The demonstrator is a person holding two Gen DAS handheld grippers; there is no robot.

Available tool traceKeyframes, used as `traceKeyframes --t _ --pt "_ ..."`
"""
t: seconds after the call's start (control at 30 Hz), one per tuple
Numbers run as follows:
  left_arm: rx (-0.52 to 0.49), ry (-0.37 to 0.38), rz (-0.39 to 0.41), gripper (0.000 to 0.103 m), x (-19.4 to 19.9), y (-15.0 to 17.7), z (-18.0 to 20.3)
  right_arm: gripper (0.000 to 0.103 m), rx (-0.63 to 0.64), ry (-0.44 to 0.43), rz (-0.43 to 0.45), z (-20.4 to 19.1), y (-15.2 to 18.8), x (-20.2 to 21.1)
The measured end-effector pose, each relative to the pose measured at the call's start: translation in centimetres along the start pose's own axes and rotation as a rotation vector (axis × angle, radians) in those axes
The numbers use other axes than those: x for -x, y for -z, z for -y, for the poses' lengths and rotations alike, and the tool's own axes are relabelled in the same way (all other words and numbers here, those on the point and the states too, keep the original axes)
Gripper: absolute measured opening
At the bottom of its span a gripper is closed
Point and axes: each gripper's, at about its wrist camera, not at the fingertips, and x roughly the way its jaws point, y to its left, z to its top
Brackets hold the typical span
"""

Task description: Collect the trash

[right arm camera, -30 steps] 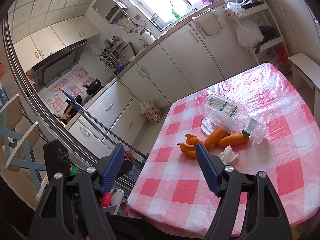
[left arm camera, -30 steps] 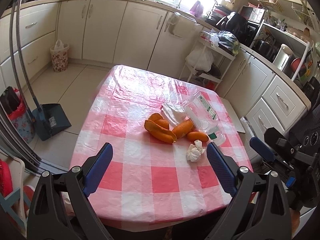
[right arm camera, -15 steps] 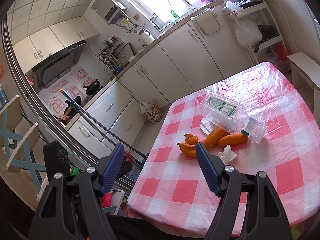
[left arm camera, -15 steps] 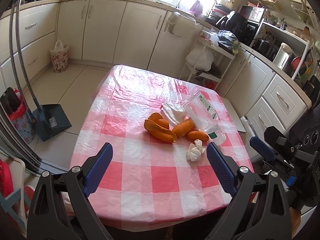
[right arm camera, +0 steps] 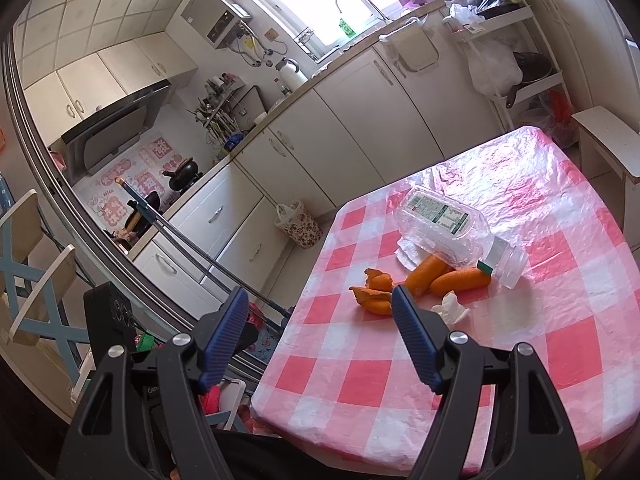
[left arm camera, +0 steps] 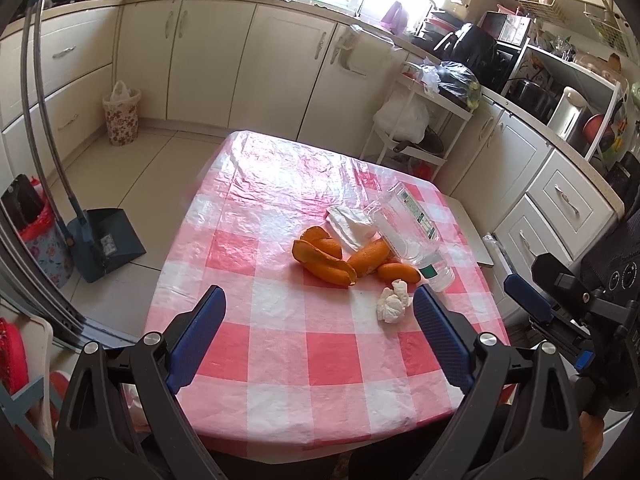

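Observation:
Trash lies in a cluster on the table with the pink-and-white checked cloth point(left arm camera: 280, 344): orange peels point(left arm camera: 324, 262) point(right arm camera: 376, 294), a crumpled white tissue point(left arm camera: 394, 302) point(right arm camera: 450, 308), a flat white napkin point(left arm camera: 348, 222), and an empty clear plastic bottle point(left arm camera: 412, 236) point(right arm camera: 444, 224) on its side. My left gripper point(left arm camera: 318, 312) is open and empty above the table's near edge, short of the trash. My right gripper point(right arm camera: 318, 304) is open and empty, above the table's near left corner; it also shows at the right edge of the left wrist view point(left arm camera: 528, 300).
A floral lined bin point(left arm camera: 121, 118) point(right arm camera: 299, 224) stands on the floor by the cabinets. A blue dustpan with long handle point(left arm camera: 106, 242) leans left of the table. A white rack with bags point(left arm camera: 412, 120) stands behind the table. A stool point(right arm camera: 608, 146) is at the right.
Both grippers stay open and almost still. The trash has not moved.

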Motion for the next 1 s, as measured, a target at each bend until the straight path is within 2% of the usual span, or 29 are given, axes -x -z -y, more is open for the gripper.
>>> traceKeyframes --t 0.83,0.93,1.0 --pt "-0.005 -0.003 -0.002 0.091 -0.1 0.1 0.3 0.072 0.006 0.011 -0.004 0.1 0.1 0.0" --pt "0.008 -0.001 -0.007 0.091 -0.1 -0.1 -0.1 0.072 0.0 0.032 -0.014 0.5 -0.1 0.0" --pt "0.011 -0.018 -0.039 0.091 -0.7 -0.4 -0.8 0.072 -0.015 0.057 -0.032 1.0 -0.3 -0.2"
